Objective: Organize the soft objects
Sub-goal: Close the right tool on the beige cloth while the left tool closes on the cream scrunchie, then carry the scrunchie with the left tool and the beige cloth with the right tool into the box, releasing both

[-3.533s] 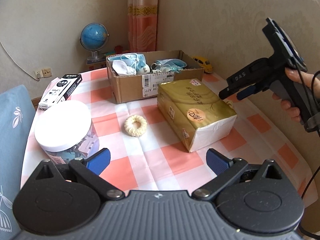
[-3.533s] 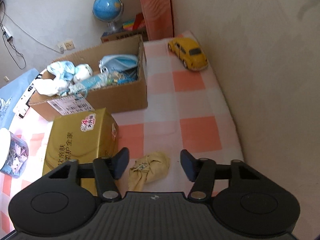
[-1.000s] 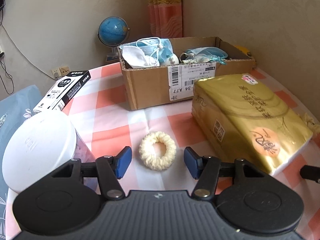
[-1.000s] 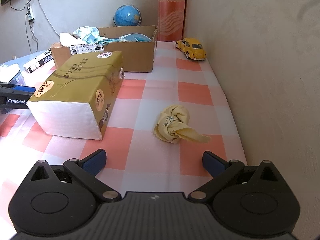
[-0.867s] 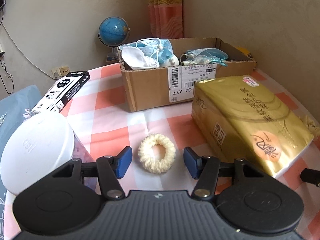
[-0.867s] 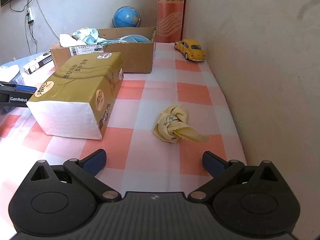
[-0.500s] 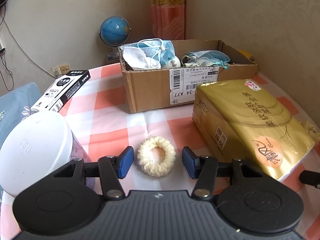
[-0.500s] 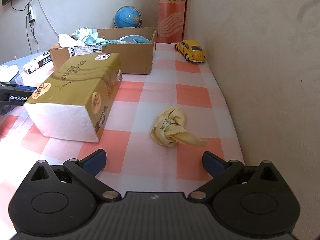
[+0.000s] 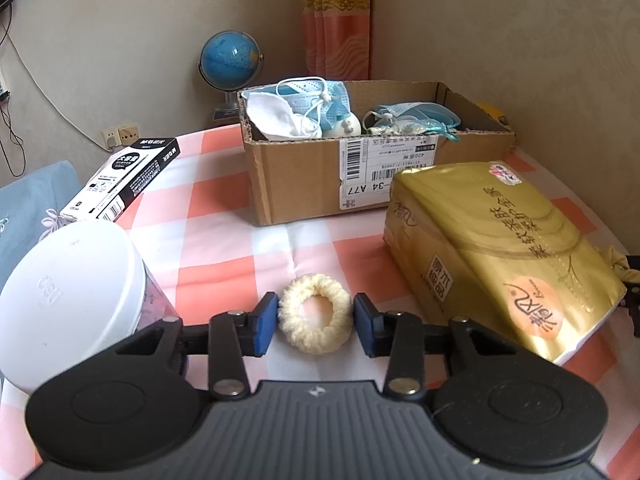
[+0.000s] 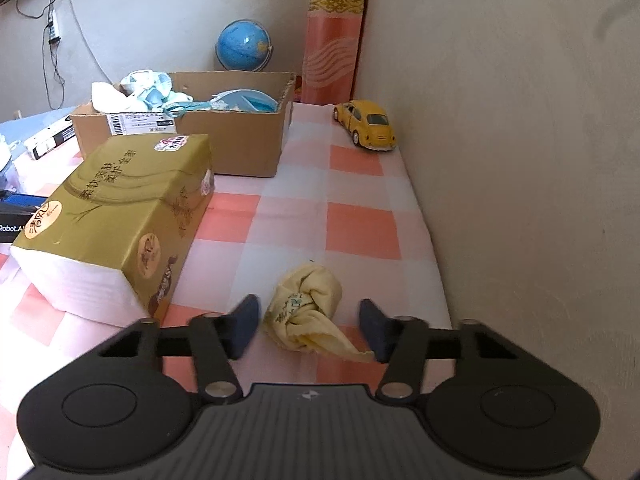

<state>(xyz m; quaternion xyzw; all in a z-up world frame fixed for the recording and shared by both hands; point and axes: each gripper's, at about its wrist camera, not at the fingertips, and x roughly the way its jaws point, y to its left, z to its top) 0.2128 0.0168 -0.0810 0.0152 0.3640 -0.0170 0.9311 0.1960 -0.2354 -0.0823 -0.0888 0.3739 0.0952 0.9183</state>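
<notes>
Cream scrunchie [image 9: 315, 313] between my left gripper's [image 9: 315, 322] pads, flat, both touching
Yellow cloth [image 10: 306, 312] inside my right gripper [image 10: 308, 327], closing unclamped near table's [image 10: 416, 236] right edge; long axis slants right

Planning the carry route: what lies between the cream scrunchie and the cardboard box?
Only bare checked tablecloth between scrunchie and cardboard box, per the left wrist view.

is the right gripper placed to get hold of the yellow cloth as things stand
Probably yes. The right gripper has just been closing, and the crumpled yellow cloth lies on the checked tablecloth between its fingers, nothing blocking. The pads do not clearly press it yet.
</notes>
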